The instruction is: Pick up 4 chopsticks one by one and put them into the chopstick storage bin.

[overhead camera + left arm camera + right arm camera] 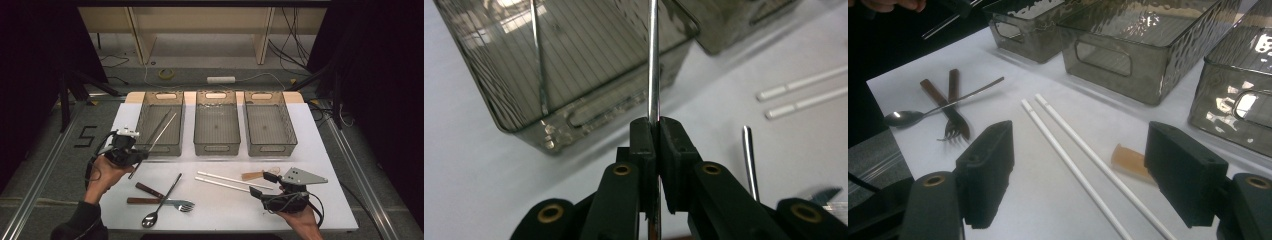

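Observation:
My left gripper (142,156) (656,131) is shut on a thin metal chopstick (165,129) (653,60), held off the table. The stick slants up over the front wall of the left smoky plastic bin (171,149) (589,112). A second metal chopstick (160,123) (539,65) lies inside that bin. My right gripper (262,184) (1080,150) hovers open near the table's front right, with nothing between its jaws. Just past it lie two white chopsticks (231,180) (1068,145) and a small tan wooden piece (252,175) (1130,161).
The middle bin (216,148) and right bin (271,148) stand in a row with the left one across the white tabletop (320,150). Near the front left lie a spoon (159,204) (903,117), a wooden-handled fork (172,202) and a wooden-handled knife (148,189).

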The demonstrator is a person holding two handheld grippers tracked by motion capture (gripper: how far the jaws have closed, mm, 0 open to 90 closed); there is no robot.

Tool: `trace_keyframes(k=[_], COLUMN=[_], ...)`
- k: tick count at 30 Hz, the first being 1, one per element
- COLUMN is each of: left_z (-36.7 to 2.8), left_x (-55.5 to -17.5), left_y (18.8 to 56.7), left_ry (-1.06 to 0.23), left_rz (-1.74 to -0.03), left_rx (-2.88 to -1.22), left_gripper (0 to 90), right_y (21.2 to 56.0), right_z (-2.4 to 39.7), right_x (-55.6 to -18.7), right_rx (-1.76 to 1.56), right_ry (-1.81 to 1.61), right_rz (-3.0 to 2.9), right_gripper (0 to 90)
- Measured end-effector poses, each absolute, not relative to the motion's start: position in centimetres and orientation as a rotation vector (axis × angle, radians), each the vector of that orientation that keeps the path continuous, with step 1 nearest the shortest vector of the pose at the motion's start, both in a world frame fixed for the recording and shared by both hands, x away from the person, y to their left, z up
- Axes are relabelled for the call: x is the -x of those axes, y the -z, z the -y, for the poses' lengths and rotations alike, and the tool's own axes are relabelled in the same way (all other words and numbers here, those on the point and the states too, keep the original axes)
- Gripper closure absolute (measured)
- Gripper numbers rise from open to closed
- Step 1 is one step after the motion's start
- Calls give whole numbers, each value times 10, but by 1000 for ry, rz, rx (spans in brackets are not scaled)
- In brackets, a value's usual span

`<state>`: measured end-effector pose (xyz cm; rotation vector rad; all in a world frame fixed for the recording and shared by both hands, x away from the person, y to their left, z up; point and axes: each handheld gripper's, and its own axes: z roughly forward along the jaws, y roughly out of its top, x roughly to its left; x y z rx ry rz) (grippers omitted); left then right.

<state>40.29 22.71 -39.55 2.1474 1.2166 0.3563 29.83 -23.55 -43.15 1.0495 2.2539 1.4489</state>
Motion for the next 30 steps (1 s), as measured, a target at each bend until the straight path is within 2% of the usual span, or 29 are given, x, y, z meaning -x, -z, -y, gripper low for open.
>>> trace_keyframes(k=[19, 30], left_z=[-229, -231], left_x=[-472, -491], left_y=[379, 378], left_ry=[-442, -464], left_rz=[-1267, -1295], left_rx=[-2049, -2047], left_gripper=[844, 844], right_y=[431, 431], right_z=[236, 236], right_x=[-298, -298], right_rx=[-1048, -1048], right_ry=[-1456, -1458], right_rz=[-2252, -2255], right_gripper=[292, 291])
